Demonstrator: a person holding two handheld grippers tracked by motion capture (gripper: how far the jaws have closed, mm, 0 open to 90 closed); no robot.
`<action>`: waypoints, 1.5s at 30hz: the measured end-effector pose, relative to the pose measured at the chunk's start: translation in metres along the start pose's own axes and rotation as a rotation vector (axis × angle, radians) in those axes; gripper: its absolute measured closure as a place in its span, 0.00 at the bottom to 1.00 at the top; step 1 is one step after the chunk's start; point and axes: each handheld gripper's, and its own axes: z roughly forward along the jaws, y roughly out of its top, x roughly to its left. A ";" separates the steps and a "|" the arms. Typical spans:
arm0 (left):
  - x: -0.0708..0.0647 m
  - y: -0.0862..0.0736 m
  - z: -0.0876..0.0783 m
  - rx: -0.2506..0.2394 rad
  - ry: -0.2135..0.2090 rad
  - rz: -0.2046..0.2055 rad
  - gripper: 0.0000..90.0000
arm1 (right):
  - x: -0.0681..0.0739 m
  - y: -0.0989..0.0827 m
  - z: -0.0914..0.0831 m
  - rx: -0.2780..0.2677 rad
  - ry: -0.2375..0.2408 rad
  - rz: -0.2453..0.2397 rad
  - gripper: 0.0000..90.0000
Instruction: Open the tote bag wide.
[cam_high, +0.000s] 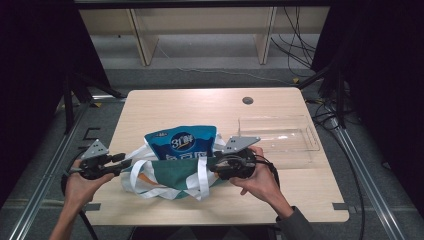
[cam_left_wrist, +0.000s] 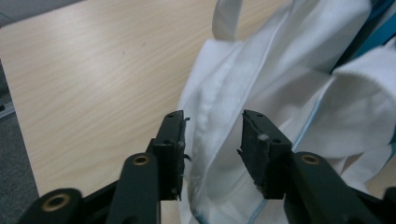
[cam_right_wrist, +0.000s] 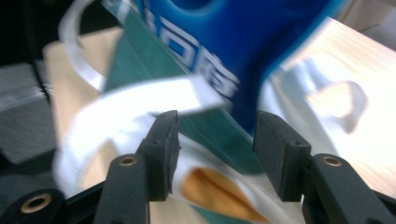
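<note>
A green and white tote bag lies on the wooden table, and a blue packet sticks out of its mouth. My left gripper is at the bag's left edge. In the left gripper view its jaws stand apart around a fold of white bag cloth, with a gap at the pads. My right gripper is at the bag's right side. In the right gripper view it is open over the green cloth, a white handle and the blue packet.
A clear plastic box stands on the table to the right of the bag, just beyond the right hand. A round cable hole is near the far edge. Shelving and cables lie on the floor behind the table.
</note>
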 end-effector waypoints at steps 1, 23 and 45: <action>-0.002 0.004 -0.001 -0.015 -0.008 -0.004 0.63 | -0.002 -0.001 0.000 0.014 -0.013 -0.019 0.56; 0.011 0.059 0.062 0.103 -0.123 0.062 0.96 | 0.007 -0.024 0.008 0.152 0.055 -0.158 0.98; 0.030 0.030 0.120 0.134 -0.147 -0.074 0.93 | 0.007 -0.068 0.049 0.311 0.077 -0.101 0.98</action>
